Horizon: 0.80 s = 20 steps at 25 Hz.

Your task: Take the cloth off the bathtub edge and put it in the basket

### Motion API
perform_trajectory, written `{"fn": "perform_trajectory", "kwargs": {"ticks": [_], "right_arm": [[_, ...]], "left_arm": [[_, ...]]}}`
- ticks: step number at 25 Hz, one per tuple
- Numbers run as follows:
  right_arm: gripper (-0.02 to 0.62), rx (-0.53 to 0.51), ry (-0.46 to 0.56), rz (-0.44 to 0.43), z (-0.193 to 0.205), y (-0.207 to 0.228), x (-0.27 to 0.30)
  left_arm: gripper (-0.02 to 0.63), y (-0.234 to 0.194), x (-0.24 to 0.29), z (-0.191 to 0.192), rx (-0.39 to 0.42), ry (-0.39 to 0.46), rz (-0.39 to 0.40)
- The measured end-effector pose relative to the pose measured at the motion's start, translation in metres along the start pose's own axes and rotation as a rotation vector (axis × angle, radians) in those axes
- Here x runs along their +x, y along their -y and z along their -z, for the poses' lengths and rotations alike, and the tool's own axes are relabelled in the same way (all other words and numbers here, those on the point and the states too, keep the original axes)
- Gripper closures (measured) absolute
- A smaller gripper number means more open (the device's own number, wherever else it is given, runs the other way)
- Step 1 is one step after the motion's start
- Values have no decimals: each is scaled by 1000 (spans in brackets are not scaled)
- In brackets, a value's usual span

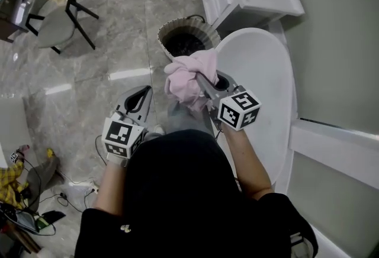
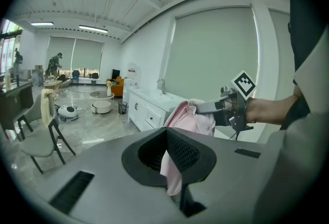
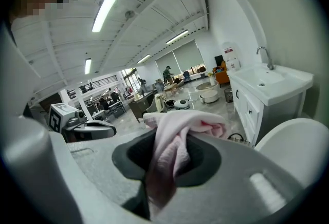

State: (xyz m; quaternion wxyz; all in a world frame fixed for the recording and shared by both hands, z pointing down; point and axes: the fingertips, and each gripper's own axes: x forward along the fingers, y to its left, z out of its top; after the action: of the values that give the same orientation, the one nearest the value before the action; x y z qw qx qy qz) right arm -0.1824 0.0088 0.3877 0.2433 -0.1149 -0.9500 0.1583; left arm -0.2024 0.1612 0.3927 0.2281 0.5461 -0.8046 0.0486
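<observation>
The right gripper (image 1: 204, 84) is clamped on a bunched fold of the pink cloth (image 1: 185, 76). It holds the cloth up off the white bathtub (image 1: 260, 64), probably so the cloth can be dropped in rather than dragged. The cloth hangs in the air at mid-frame of the head view, just below the basket (image 1: 162, 36) and, as I judge it, not yet over its mouth. The left gripper (image 1: 142, 96), to the lower left of the cloth, has its jaws slightly apart and grips nothing; the cloth only shows beyond them. The round basket's inside is dark, and whether anything lies in it I cannot tell.
</observation>
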Motion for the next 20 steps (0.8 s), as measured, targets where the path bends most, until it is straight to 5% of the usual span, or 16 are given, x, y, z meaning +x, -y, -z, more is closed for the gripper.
{"fn": "perform_trajectory", "kwargs": {"ticks": [16,20], "right_arm": [[500,-10,32,-89,-138,170,100],[500,4,40,-78,-145,176,105]], "left_arm": [[594,-61,145,-86,-37,-34,-146],[594,-64,140,-89,-33,-39,-150]]}}
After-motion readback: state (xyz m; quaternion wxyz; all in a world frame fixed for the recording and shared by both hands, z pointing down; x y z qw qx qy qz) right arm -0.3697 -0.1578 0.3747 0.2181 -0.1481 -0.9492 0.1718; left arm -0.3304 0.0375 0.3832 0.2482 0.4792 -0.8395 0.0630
